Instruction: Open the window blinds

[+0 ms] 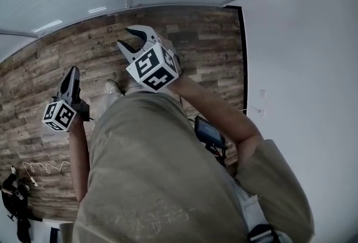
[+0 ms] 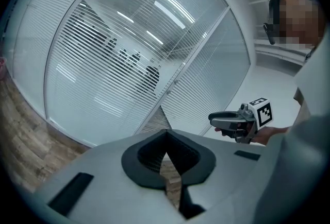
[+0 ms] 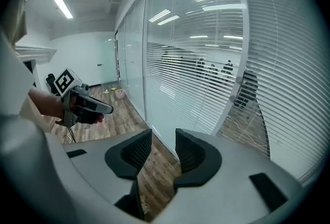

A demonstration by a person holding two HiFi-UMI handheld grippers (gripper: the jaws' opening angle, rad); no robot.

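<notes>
The blinds [image 3: 206,89] look thin and bendy — better grab the little knob [image 3: 238,80] on the frame [image 3: 242,37] — right gripper [image 3: 164,153] jaws apart, left gripper [image 2: 166,152] jaws together, both empty.

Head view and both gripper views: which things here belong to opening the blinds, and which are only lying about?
Belong to the job:
- window blinds
- left gripper, shut, empty
- right gripper, open, empty

Only lying about:
- white cable on the wood floor
- black gear beside it
- small pink thing near the glass
</notes>
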